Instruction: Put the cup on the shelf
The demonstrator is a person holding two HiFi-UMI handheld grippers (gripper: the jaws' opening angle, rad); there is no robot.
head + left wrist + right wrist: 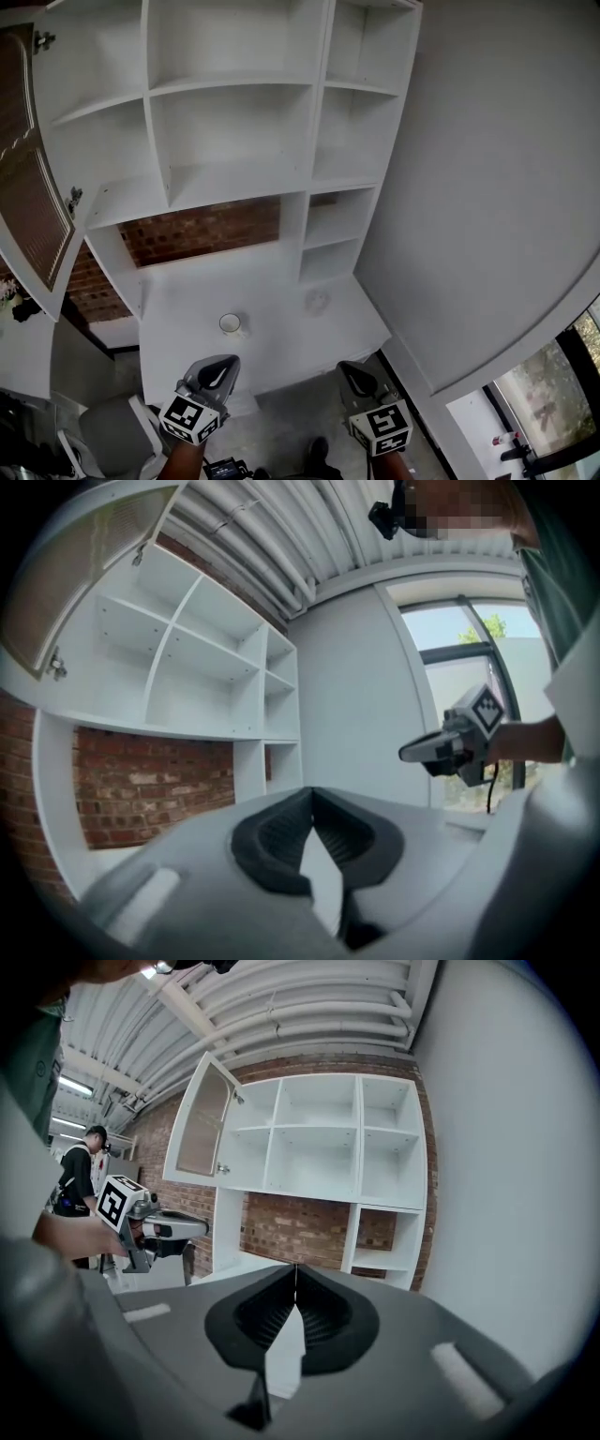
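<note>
Left gripper view shows the left gripper (311, 794) with its fingers (273, 840) pressed together at the tips and nothing between them. The right gripper view shows the same of the right gripper (296, 1269): fingers (260, 1313) closed and empty. Both pairs are held out level-ish, side by side, in front of the person. In the head view the cup (230, 323) stands upright on the white table (281, 352), ahead of the left fingers and nearer to them than to the right pair, touched by neither. Beyond the cup, higher and further from both pairs, rises the white shelf (234, 178), its compartments bare, with a brick wall (202, 230) behind its lower opening and a cabinet door (28, 159) swung open off to the left. By my reading the task has barely begun: the cup is not yet gripped, so opening the fingers, closing on it, lifting and placing it all remain.
</note>
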